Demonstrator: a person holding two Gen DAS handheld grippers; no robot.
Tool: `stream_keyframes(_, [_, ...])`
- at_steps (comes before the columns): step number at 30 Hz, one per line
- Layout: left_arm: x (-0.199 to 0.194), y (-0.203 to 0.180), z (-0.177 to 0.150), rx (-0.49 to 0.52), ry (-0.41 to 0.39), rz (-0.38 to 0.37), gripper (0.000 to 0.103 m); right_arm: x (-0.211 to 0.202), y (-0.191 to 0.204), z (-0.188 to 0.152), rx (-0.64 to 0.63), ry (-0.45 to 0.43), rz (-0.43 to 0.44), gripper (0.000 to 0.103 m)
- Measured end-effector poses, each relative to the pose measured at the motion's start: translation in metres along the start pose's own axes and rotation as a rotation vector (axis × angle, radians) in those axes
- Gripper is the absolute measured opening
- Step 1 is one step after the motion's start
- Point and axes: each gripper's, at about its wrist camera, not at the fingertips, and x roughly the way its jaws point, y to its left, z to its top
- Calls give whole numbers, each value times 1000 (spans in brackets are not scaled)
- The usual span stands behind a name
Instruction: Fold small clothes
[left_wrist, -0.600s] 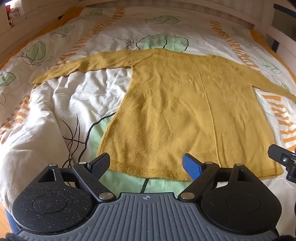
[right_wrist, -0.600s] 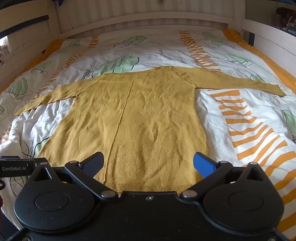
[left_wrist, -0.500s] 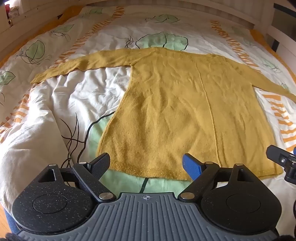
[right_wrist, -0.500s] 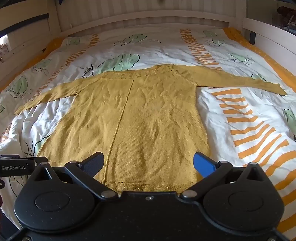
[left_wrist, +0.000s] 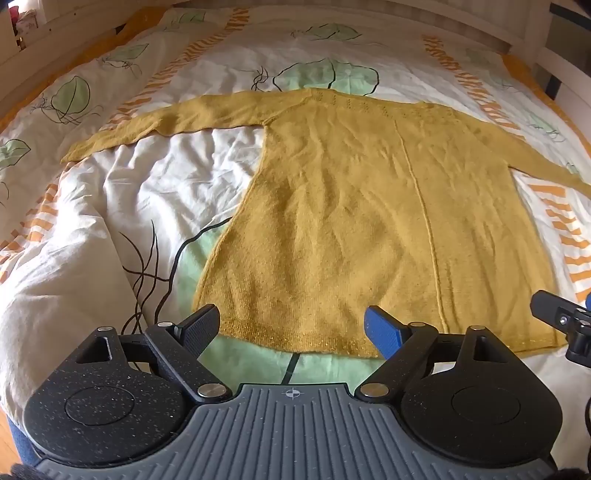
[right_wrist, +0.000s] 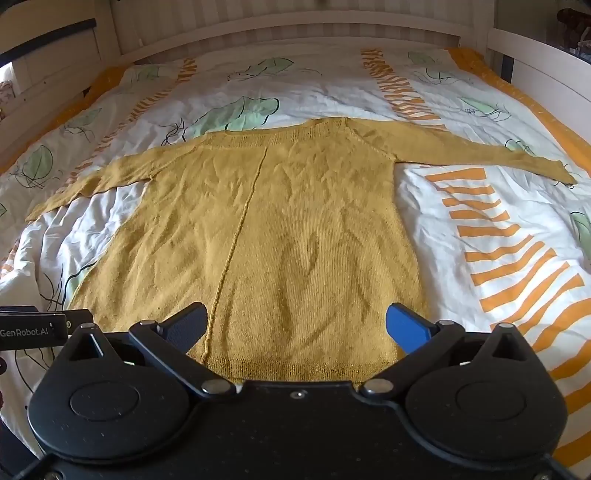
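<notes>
A mustard-yellow knit sweater (left_wrist: 369, 221) lies flat on the bed, hem toward me, both sleeves spread sideways; it also shows in the right wrist view (right_wrist: 288, 229). My left gripper (left_wrist: 291, 326) is open and empty, hovering over the hem's left part. My right gripper (right_wrist: 295, 323) is open and empty, hovering over the hem's right part. The right gripper's edge shows at the far right of the left wrist view (left_wrist: 565, 321). The left gripper's edge shows at the left of the right wrist view (right_wrist: 33, 326).
The sweater rests on a rumpled white duvet (left_wrist: 110, 206) printed with green leaves and orange stripes (right_wrist: 509, 258). A pale wooden bed frame (right_wrist: 295, 33) runs round the far end and both sides.
Both grippers have crept slightly forward over the hem, staying open. The sweater has not moved.
</notes>
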Motion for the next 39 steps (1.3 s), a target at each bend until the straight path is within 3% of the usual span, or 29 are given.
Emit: stream_keyframes(39, [13, 6, 6, 0, 28, -8, 85, 14, 7, 5, -5, 38, 6, 102])
